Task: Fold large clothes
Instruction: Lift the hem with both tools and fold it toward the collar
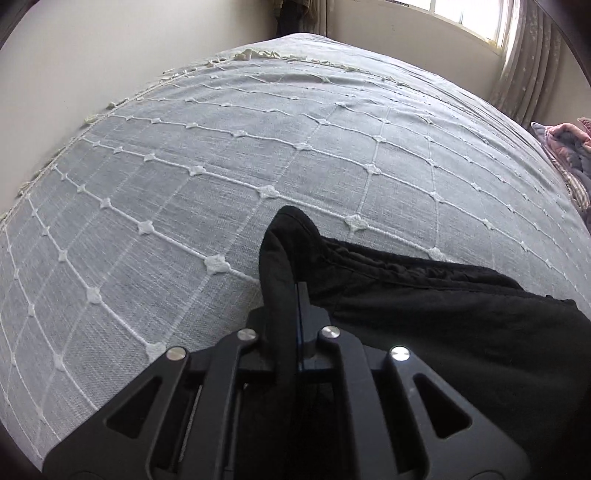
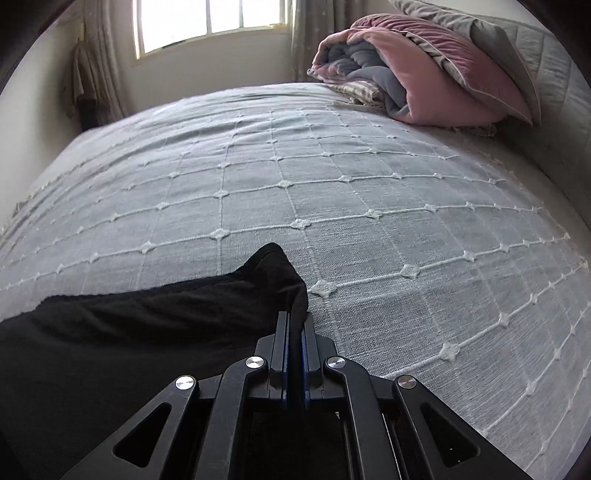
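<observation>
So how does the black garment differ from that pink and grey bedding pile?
The black garment is plain black, spread low across the bedspread; the bedding pile is pink and grey, bulky and rolled. The garment is clamped by the left gripper and right gripper; the pile lies untouched. Both rest on the bedspread.

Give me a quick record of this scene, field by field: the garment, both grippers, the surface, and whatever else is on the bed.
garment: black garment, held at two corners
left gripper: shut on a corner
right gripper: shut on the other corner
surface: grey bedspread with white grid stitching
other items: folded pink and grey blanket near the far end
background: window with curtains
</observation>
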{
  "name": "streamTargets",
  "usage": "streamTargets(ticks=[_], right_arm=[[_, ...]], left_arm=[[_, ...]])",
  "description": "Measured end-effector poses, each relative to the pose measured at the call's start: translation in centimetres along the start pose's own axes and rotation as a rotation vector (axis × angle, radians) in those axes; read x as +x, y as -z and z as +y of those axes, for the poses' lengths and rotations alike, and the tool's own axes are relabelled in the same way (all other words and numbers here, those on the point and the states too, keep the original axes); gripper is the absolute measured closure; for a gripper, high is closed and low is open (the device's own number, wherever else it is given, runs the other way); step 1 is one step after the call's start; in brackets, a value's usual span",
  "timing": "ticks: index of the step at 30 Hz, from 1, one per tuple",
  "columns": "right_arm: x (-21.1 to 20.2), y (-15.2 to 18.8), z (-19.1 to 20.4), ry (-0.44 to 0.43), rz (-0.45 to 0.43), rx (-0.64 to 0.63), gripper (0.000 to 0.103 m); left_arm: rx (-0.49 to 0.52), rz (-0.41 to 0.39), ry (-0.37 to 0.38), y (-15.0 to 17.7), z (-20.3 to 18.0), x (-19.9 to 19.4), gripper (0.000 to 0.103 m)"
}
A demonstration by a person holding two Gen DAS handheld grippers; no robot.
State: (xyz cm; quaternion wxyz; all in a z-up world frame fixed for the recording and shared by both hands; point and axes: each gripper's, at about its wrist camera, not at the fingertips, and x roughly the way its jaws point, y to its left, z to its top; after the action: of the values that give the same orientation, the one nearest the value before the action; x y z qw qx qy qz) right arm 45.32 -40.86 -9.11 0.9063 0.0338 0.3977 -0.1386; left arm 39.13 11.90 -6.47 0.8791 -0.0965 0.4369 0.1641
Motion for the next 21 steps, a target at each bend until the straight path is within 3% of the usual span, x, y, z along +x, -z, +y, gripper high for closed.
streamTargets(ticks=[3,5,8,9,10,11,13,17,21], right_arm=[[0.3,0.2,1.0,0.081,0.021,-0.044,0.097],[0.3,0.1,1.3,0.132,0.037,-0.065,0.086],[-2.0,-0.4,1.2,0.145,0.025,-0.114,0.084],[-3.4,-0.4,0.7,0.129,0.004,-0.096,0.080],[-4.6,-0.4,0.2,0.119,-0.006,-0.077,0.063],[-6.6,-0.2,-0.6,0.100,-0.020,-0.048,0.038],[-9.7,0.9,-1.8,0.029,-0.037,-0.010,0.024],[-14.5,4.9,-4.0,-0.137,0.039,0.081,0.024],[-19.7,9.5,-4.7,-0.283,0.063,0.078,0.024]], left_arm=[[-0.015,0.018,0.017,-0.2,0.3,0.3,0.083],[-0.020,0.038,0.026,-0.6,0.6,-0.2,0.071],[-0.076,0.022,0.105,-1.6,2.6,-2.8,0.064],[-0.099,0.011,0.140,-1.8,3.4,-3.9,0.050],[-0.124,0.003,0.174,-2.0,4.3,-5.1,0.032],[-0.143,0.000,0.180,-2.0,5.2,-6.4,0.028],[-0.187,-0.008,0.190,-1.2,6.7,-8.7,0.027],[-0.246,0.067,0.238,2.8,8.2,-12.3,0.027],[-0.256,0.072,0.328,8.7,7.8,-17.5,0.027]])
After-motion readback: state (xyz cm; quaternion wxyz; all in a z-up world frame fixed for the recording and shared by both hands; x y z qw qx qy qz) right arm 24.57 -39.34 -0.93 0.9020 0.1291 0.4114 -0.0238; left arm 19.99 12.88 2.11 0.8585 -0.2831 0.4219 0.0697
